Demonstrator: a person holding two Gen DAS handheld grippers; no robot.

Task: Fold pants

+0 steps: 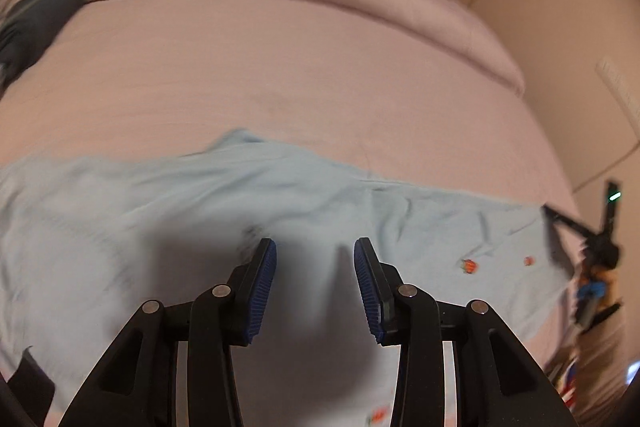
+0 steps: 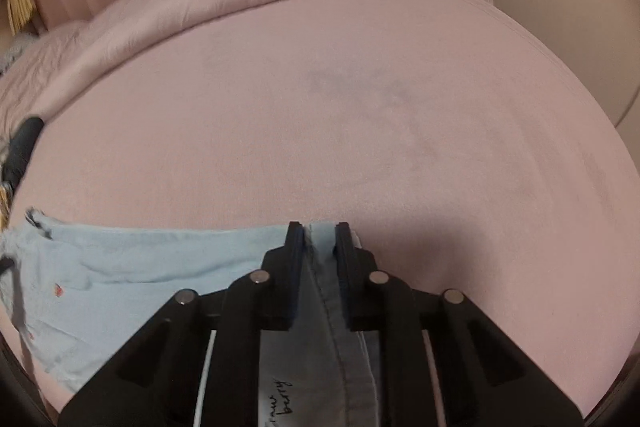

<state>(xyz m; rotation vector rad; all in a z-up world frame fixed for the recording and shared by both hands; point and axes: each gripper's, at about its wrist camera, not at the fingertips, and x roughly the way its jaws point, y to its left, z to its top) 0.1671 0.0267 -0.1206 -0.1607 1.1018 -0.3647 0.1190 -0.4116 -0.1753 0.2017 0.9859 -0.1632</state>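
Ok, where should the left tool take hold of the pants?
On the far edge of the pants, matching the right tool, which already pinches a hem. The left tool hangs open above flat cloth; only that raised, wrinkled edge gives a fold to pinch. Come from above.

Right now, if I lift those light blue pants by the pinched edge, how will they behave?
The pants are probably floppy: thin, wrinkled cloth lying flat on the bed. They will likely drape from the right gripper, pinching a hem. Probably light; the left gripper is open above them.

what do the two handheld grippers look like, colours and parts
Left gripper: black angular linkage arms with round silver pivot pins, and ribbed blue pads on the fingers. Right gripper: the same black linkage and silver pins, blue barely visible.
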